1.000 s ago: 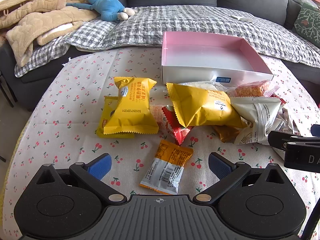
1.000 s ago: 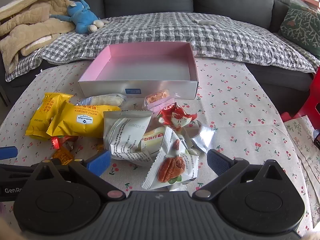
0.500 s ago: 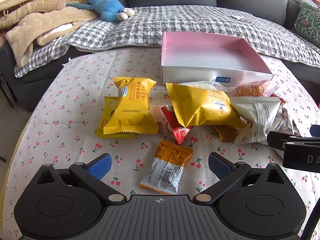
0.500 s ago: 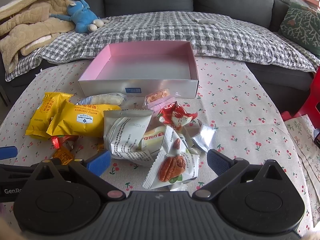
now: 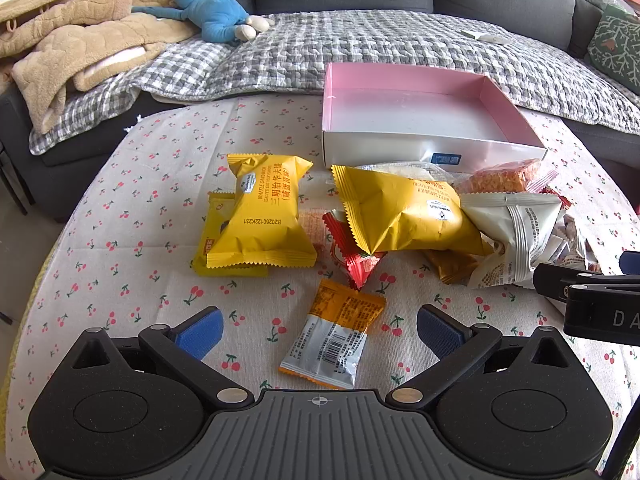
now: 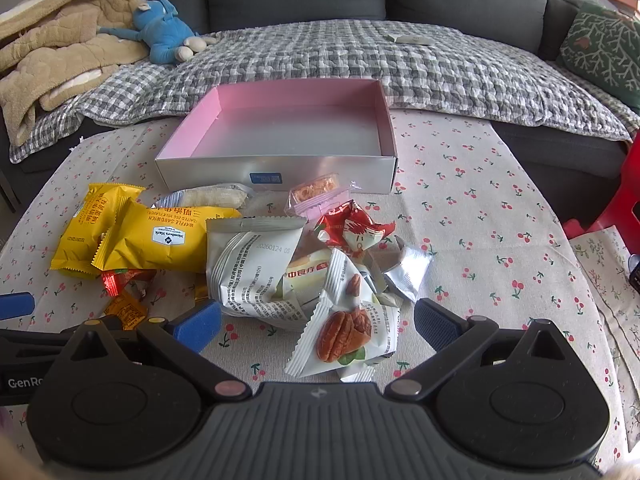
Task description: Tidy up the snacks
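Note:
A pile of snack packets lies on the cherry-print tablecloth in front of an empty pink-lined box (image 5: 424, 84) (image 6: 384, 100). My left gripper (image 5: 320, 328) is open, its blue fingertips either side of an orange-and-silver packet (image 5: 336, 336). Beyond it lie a yellow waffle packet (image 5: 260, 216) and a second yellow packet (image 5: 404, 212). My right gripper (image 6: 316, 326) is open around a white pecan packet (image 6: 348, 332), with a white printed packet (image 6: 252, 268) and a red wrapper (image 6: 348, 228) behind it.
A grey sofa with a checked blanket (image 5: 360, 52), a blue plush toy (image 5: 212, 16) and a beige quilt (image 5: 72, 44) stands behind the table. A red stool (image 6: 624, 184) is at the right. The right gripper's body (image 5: 592, 300) shows at the left view's right edge.

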The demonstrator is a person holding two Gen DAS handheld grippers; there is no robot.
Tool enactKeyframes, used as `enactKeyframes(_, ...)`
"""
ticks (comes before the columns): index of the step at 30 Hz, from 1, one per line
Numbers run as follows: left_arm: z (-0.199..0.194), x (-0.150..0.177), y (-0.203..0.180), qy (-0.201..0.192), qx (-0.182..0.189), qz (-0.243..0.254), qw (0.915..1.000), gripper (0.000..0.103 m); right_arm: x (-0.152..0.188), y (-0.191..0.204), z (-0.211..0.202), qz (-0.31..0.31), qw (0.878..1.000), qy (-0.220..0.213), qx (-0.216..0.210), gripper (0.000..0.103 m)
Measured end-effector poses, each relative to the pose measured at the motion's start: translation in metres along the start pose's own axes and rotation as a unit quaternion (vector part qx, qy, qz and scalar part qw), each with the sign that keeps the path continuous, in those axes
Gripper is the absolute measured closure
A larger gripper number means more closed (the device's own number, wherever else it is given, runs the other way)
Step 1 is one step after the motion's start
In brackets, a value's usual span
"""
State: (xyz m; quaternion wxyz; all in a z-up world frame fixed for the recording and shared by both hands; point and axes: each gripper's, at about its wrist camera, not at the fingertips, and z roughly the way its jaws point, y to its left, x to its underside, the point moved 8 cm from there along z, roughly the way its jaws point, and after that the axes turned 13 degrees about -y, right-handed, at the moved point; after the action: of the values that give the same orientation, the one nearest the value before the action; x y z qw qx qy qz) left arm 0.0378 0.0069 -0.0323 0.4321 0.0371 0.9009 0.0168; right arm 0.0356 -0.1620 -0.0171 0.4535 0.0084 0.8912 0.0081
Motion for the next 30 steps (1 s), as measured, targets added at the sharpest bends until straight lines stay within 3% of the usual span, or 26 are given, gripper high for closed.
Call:
enactKeyframes(9, 0.000, -0.001, 0.001, -0.002, -0.002, 0.006, 1.0000, 0.000, 0.000, -0.001, 0.001, 0.001, 1.000, 0.000, 0.000, 0.000)
enactKeyframes(14, -0.002, -0.010, 0.008, -0.035, -0.009, 0.025, 0.9990, 0.000, -0.003, -0.009, 0.001, -0.022, 0.999, -0.006, 0.025, 0.000)
enactKeyframes(17, -0.001, -0.015, 0.011, -0.045, 0.007, 0.032, 0.9985, 0.000, -0.001, -0.012, 0.002, -0.024, 0.999, 0.018, 0.023, 0.000)
enactKeyframes(21, 0.007, -0.023, 0.011, -0.037, 0.046, 0.034, 0.9977, 0.000, 0.002, -0.011, 0.008, 0.025, 0.998, 0.064, -0.016, 0.000)
enactKeyframes(23, 0.010, -0.027, 0.007, -0.032, 0.086, 0.045, 0.9948, 0.000, 0.000, -0.009, 0.009, 0.041, 0.996, 0.075, -0.032, 0.001)
enactKeyframes(27, 0.012, -0.037, -0.002, -0.037, 0.140, 0.074, 0.9866, 0.002, -0.006, 0.002, 0.008, 0.042, 0.995, 0.060, -0.064, 0.005)
enactKeyframes(30, 0.013, -0.045, -0.010, -0.053, 0.165, 0.097, 0.9800, 0.002, -0.006, 0.009, 0.011, 0.062, 0.991, 0.076, -0.090, 0.009)
